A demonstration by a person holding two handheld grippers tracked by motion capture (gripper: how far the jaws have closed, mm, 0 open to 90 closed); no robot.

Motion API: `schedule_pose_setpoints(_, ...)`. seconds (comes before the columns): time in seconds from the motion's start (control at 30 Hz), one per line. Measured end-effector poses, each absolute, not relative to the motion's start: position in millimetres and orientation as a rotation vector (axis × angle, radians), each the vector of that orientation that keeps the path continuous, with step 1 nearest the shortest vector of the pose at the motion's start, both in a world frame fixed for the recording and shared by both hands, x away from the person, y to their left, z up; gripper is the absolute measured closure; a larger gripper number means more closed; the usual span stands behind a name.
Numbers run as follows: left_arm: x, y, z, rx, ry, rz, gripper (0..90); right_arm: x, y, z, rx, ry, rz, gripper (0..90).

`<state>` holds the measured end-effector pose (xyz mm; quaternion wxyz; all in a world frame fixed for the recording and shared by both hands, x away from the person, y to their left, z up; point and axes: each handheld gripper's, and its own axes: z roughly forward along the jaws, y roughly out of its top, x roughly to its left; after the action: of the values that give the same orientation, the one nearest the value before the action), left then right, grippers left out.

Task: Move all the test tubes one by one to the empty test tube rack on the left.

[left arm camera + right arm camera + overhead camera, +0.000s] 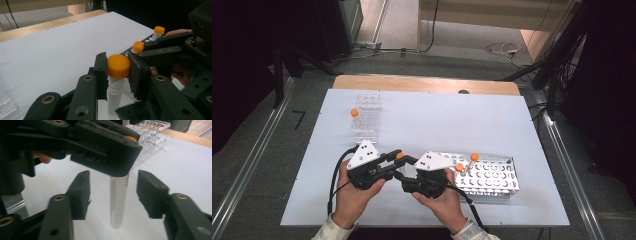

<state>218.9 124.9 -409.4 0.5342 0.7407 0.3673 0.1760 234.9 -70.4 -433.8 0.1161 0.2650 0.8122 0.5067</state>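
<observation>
Handover of a capped tube above the table [427, 120]. To do it well, I keep my left gripper [117, 68] steady and draw the right one straight back so its pads clear the glass without a knock. Left: that gripper is clamped on the orange cap [118, 65] of the test tube [114, 100], one pad on each side, the tube hanging upright. Right: my right gripper [113, 192] is released, the tube body between its pads, touching neither. Beyond, the metal rack [492, 176].
</observation>
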Motion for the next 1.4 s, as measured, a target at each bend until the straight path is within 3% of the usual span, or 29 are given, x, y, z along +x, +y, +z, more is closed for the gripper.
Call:
schedule_pose_setpoints(0.13,221.2,130.0,-408.7,1.752,0.892,0.424,70.7,229.9,-70.2,-432.0,0.745,2.395,1.482,24.8)
schedule_pose_setpoints(0.37,225.2,140.1,-406.1,1.729,0.927,0.457,70.7,215.9,-73.6,-429.9,0.677,2.429,1.465,16.3)
schedule_pose_setpoints(0.77,246.1,174.2,-392.7,1.659,1.034,0.542,70.7,191.4,-104.0,-428.3,0.649,2.435,1.469,16.0)
schedule_pose_setpoints(1.4,294.7,203.4,-378.3,1.607,1.157,0.639,70.7,182.1,-136.0,-437.2,0.710,2.425,1.452,16.2)
